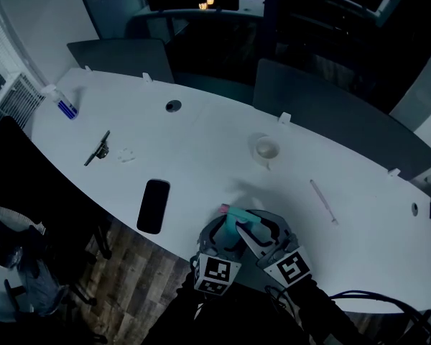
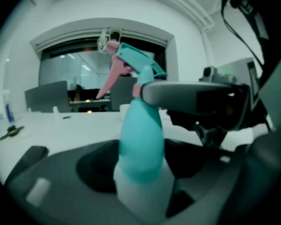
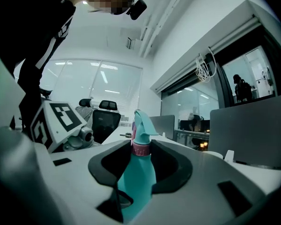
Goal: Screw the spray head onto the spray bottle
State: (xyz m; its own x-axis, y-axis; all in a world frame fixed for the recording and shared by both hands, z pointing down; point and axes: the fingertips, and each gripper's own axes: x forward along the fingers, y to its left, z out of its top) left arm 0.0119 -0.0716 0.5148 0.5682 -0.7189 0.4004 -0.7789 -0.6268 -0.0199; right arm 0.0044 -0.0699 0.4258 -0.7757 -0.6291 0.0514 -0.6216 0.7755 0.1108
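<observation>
A spray bottle (image 1: 237, 225), teal on top and white lower down, is held upright over the near table edge between both grippers. In the left gripper view its white lower body (image 2: 140, 191) sits between the jaws of my left gripper (image 2: 143, 186), which touch it on both sides. The teal spray head (image 2: 136, 62) with its pink trigger (image 2: 110, 78) sits on top. My right gripper (image 3: 141, 156) is shut on the pink collar (image 3: 141, 148) at the neck, under the spray head (image 3: 141, 125). One right finger (image 2: 192, 95) crosses the neck in the left gripper view.
On the white curved table (image 1: 201, 157) lie a black phone (image 1: 154, 205), a black tool (image 1: 97, 148), a small round container (image 1: 266, 149), a thin pink stick (image 1: 323, 201) and a small bottle (image 1: 63, 103). Grey chairs (image 1: 122, 56) stand beyond the far edge.
</observation>
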